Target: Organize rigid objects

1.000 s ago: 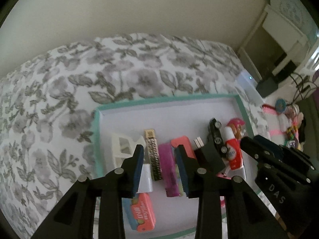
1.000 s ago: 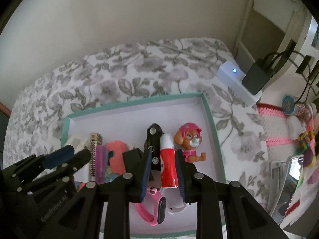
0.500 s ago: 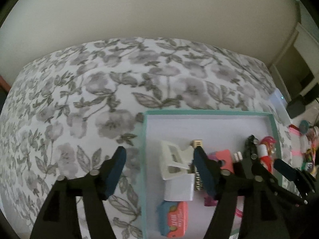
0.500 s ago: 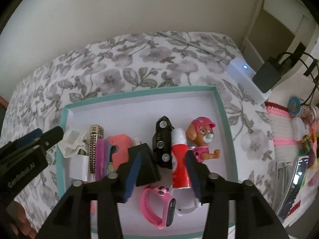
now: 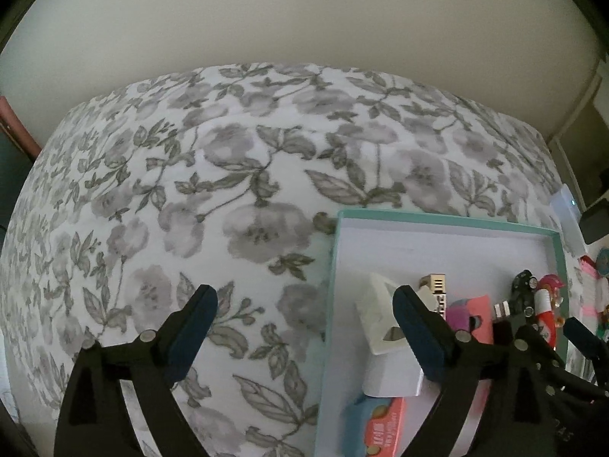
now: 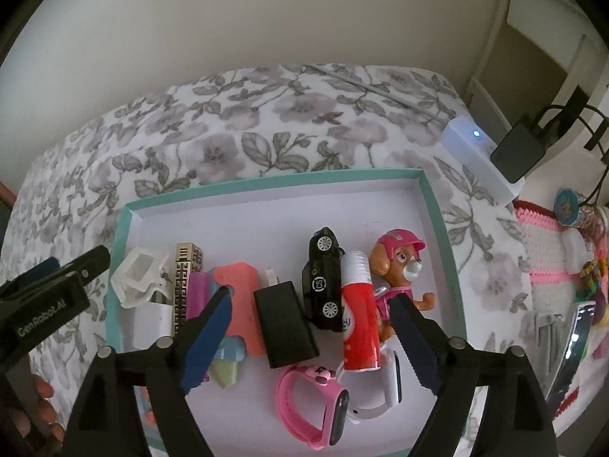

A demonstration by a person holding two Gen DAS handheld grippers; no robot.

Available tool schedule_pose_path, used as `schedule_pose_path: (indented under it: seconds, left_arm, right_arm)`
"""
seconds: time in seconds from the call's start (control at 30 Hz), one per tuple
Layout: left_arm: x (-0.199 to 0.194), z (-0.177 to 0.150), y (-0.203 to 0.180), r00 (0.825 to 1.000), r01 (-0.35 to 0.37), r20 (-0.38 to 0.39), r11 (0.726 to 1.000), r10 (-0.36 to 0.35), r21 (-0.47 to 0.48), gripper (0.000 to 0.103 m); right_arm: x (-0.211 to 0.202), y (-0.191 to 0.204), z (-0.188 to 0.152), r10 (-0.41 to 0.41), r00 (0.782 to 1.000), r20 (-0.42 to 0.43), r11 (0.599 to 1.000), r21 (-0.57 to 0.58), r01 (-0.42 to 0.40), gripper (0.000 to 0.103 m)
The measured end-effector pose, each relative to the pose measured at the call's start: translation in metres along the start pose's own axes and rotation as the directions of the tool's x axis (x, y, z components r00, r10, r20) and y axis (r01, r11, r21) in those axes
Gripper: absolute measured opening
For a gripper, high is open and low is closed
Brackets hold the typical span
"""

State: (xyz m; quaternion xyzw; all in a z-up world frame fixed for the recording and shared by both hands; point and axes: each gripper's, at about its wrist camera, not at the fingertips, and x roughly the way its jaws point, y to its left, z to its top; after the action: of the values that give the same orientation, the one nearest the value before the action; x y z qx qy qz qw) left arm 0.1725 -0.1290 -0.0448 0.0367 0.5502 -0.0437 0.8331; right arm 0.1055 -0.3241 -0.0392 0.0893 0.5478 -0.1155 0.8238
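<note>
The right gripper (image 6: 310, 337) is hanging wide open and empty over the teal-rimmed tray (image 6: 437, 224) at frame centre, where a glossy black toy car (image 6: 323, 282), a red-and-white cylindrical tube (image 6: 359, 312) and a boxy black charger (image 6: 285, 323) are lying side by side. The left gripper (image 5: 304, 327) is also gaping empty, straddling the tray's left rim above the floral fabric (image 5: 228, 175).

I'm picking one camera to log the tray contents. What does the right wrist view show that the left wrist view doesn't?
Only the right wrist view shows the pink watch, the white watch and the whole black charger. Only the left wrist view shows the wide stretch of floral bedspread left of the tray. Both show the teal tray, white clip, gold lighter and black toy car.
</note>
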Motion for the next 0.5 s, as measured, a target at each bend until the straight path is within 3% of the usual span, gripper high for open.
schedule_pose_path:
  seconds: [0.2, 0.5]
  left_arm:
    - [0.003, -0.002, 0.008, 1.0, -0.019, 0.001, 1.0, 0.019, -0.02, 0.097]
    - [-0.002, -0.005, 0.014, 1.0, -0.018, 0.017, 1.0, 0.018, -0.009, 0.097]
  right_arm:
    - [0.0, 0.002, -0.002, 0.005, 1.0, 0.011, 1.0, 0.006, -0.005, 0.102]
    - [-0.005, 0.008, -0.004, 0.0, 0.999, 0.032, 1.0, 0.0, 0.0, 0.103]
